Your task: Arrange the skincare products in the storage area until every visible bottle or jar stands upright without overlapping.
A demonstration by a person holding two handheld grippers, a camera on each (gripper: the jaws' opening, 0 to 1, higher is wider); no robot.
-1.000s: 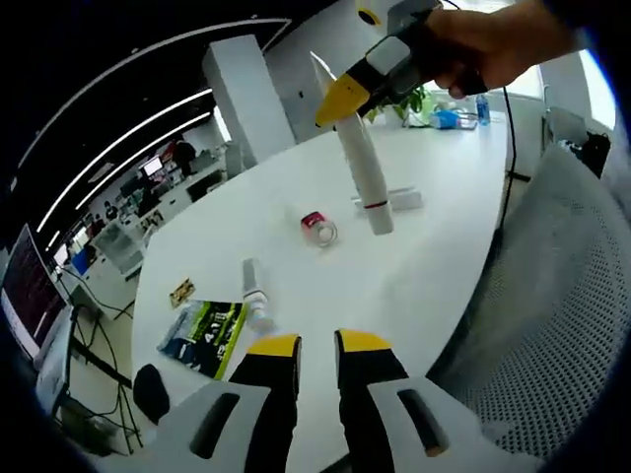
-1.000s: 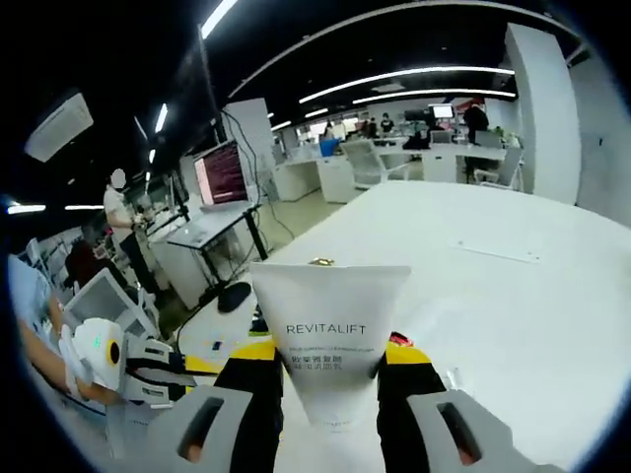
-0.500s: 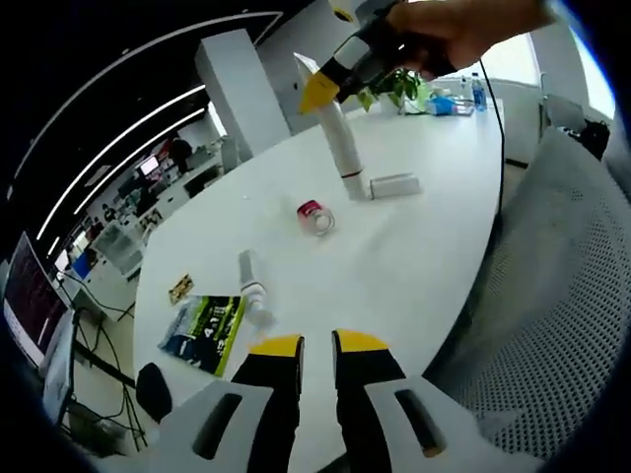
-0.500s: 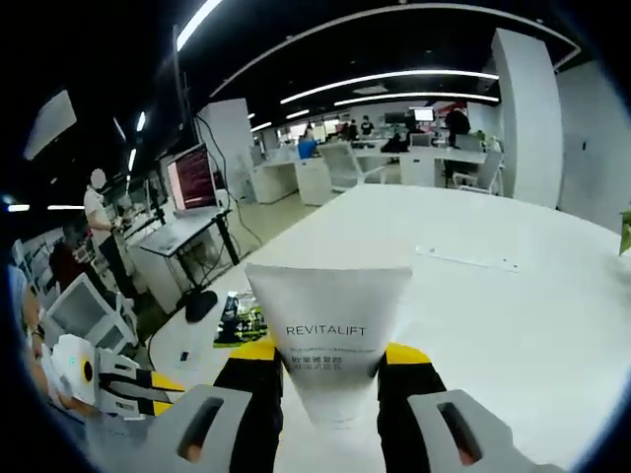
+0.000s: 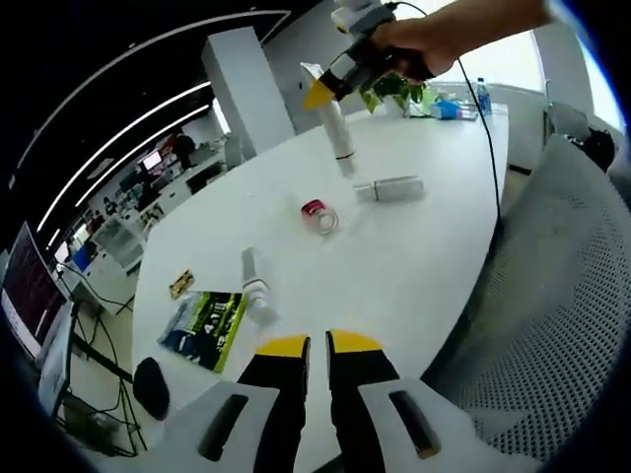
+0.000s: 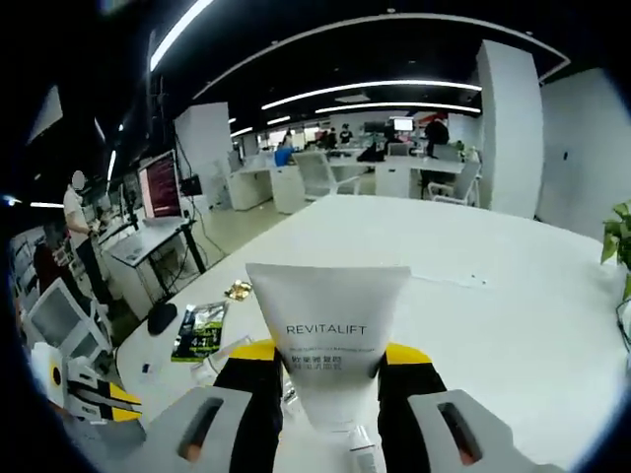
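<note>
The right tongs point(image 6: 331, 367) clamp a white plastic tube point(image 6: 329, 330), crimped end flared wide, printed "REVITALIFT". In the left gripper view it hangs cap-down above the smooth white worktop point(image 5: 414, 266). The left tongs point(image 5: 315, 347) stand nearly closed, holding nothing. Beyond them lie a slim bottle point(image 5: 255, 287), a glossy leaflet point(image 5: 205, 328), a pink-lidded jar point(image 5: 318, 214) and a grey cylindrical bottle point(image 5: 390, 188).

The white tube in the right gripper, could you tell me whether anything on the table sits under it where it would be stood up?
Nothing visible does. The right gripper holds the tube above bare table; the lying bottle and small jar sit off to the side of it.
</note>
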